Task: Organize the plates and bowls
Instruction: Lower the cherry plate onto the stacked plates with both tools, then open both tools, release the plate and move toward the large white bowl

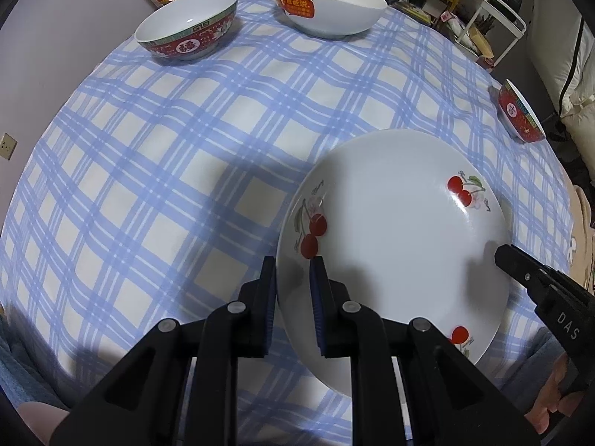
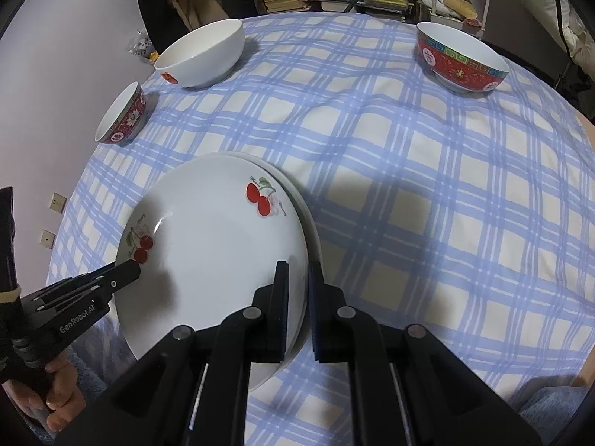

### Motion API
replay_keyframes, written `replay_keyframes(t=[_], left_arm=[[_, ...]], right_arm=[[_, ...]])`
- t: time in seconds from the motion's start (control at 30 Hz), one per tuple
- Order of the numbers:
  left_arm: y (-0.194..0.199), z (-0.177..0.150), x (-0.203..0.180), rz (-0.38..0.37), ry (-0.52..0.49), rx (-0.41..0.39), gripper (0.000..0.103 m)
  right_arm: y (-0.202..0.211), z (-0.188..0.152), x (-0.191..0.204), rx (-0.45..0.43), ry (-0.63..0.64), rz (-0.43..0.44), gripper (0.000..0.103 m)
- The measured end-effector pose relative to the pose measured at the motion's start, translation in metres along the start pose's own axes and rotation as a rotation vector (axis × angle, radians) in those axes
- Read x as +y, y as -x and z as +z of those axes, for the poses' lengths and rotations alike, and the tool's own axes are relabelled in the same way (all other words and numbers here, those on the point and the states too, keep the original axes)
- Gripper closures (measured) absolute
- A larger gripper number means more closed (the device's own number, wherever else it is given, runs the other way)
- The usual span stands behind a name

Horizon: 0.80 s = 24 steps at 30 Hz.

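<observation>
A: Going from the left, what does the left gripper [image 1: 293,271] have?

B: Its jaws are nipped onto the near-left rim of the white ceramic cherry-print plate [image 1: 394,245], over the blue-checked tablecloth [image 1: 167,171].

A: And the right gripper [image 2: 297,278]?

B: Clamped tight on the opposite rim. A second white plate [image 2: 310,219] shows just under the first.

A: Bowls?

B: Three, well apart at the far edge.

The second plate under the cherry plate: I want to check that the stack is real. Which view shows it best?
The right wrist view. There the lower plate's rim peeks out as a white crescent along the cherry plate's right edge, beside the right gripper. The left wrist view shows only the cherry plate; the lower one is hidden.
</observation>
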<state>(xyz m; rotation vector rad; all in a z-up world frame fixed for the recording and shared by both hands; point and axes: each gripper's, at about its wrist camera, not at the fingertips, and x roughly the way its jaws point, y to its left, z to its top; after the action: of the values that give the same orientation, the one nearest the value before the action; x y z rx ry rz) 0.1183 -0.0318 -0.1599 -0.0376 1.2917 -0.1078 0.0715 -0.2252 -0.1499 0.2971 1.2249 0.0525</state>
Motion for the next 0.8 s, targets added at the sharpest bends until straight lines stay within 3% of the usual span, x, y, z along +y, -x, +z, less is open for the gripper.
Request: replay_keyframes(t=[0.23, 0.37, 0.8], left_arm=[[0.0032, -0.0019, -0.0003, -0.003, -0.006, -0.007, 0.086], [0.0033, -0.003, -0.0022, -0.004, -0.018, -0.005, 0.086], [0.0052, -0.0034, -0.0038, 0.008, -0.026, -0.014, 0.085]], right_arm=[[0.0021, -0.0011, -0.0032, -0.003, -0.025, 0.014, 0.091], [0.0037, -0.0029, -0.0016, -0.012, -0.016, -0.034, 0.088], [0.0039, -0.0024, -0.0069, -0.01, -0.054, -0.003, 0.088]])
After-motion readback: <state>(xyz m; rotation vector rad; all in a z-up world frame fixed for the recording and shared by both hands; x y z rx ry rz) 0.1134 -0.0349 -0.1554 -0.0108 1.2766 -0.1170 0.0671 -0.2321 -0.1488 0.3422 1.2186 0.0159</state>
